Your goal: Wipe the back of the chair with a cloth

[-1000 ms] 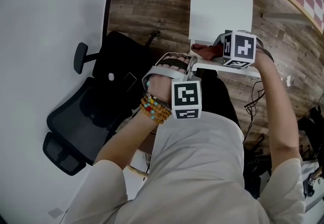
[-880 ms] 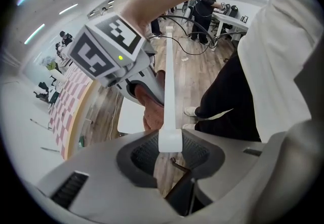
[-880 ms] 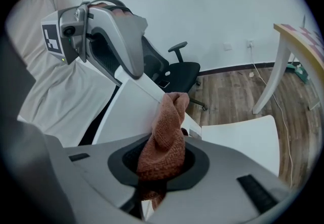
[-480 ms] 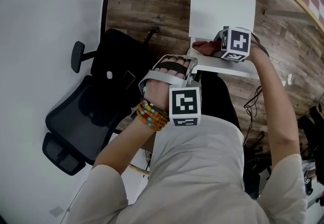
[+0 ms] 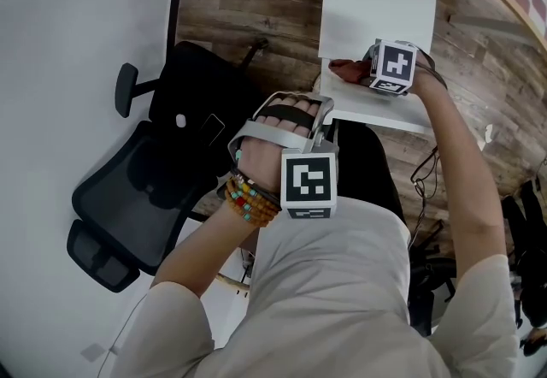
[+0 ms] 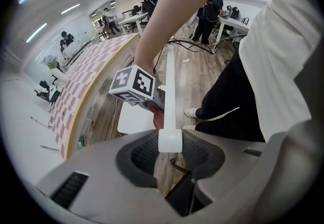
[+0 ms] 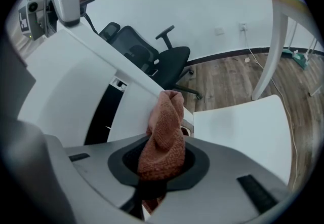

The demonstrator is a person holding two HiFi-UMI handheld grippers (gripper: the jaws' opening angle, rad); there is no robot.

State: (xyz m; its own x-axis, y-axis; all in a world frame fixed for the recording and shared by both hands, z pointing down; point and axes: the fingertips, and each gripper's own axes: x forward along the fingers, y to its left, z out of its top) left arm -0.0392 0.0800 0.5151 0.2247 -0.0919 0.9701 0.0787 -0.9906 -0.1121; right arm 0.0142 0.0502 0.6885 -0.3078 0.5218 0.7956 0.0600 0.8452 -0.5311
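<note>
Gripped the top edge of the white chair back (image 6: pixel 169 81) in the left gripper (image 6: pixel 170 143) — jaws closed on its near end, with the edge running straight away from them. Pointed that gripper steeply down, the left hand (image 5: pixel 282 121) strapped in above it.

Pinched the reddish-brown cloth (image 7: pixel 164 126) in the right gripper (image 7: pixel 161 164), jaws tight on a bunched fold that filled the gap and stood up beyond the tips. Laid the cloth's far end against the face of the chair back, just ahead of the right jaws and close beside the white seat (image 7: pixel 243 126).

Showed, past the left jaws, the right gripper's marker cube just beside that same top edge, farther along it. Faced, from the right gripper, a black office chair (image 7: pixel 152 56) well beyond the tips — standing on wooden floor (image 7: pixel 228 76) before a pale wall.
</note>
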